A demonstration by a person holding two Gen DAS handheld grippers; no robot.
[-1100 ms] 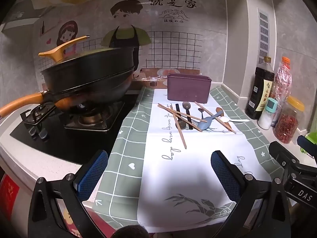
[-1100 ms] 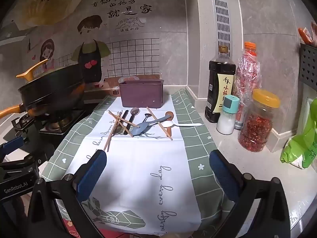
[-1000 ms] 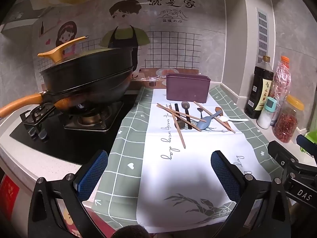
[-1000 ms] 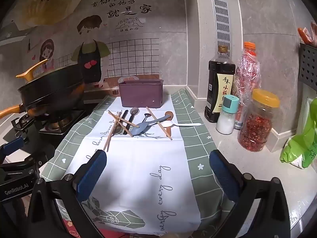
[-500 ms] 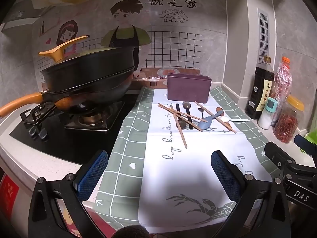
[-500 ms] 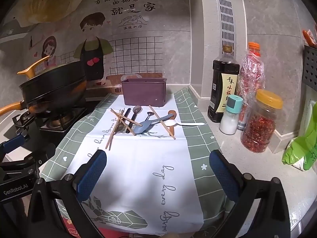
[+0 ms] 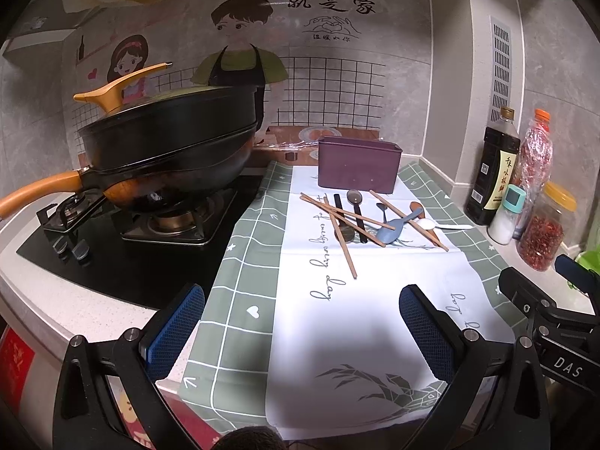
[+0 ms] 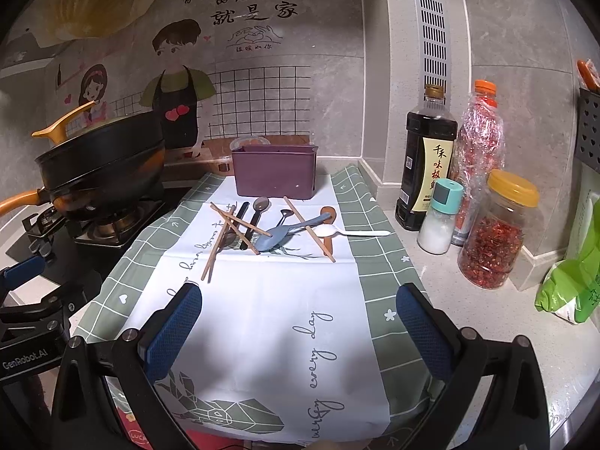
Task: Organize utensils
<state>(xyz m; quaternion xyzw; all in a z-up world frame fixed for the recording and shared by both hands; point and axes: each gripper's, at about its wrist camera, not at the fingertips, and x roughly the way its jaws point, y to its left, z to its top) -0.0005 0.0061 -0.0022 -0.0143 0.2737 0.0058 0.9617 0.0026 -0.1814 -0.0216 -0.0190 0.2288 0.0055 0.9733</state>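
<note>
Both grippers, left (image 7: 300, 322) and right (image 8: 298, 318), are hanging spread and empty near me. Utensils (image 8: 270, 230) are lying crossed before the far purple bin (image 8: 273, 176); I am judging top pieces should lift first.

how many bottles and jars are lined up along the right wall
4: a dark soy sauce bottle, a small white shaker with a teal cap in front of it, a clear orange-capped bottle of red chillies, and a yellow-lidded chilli jar nearest. More may hide behind.

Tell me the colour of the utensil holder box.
Dark purple box, clearest in the right wrist view.
</note>
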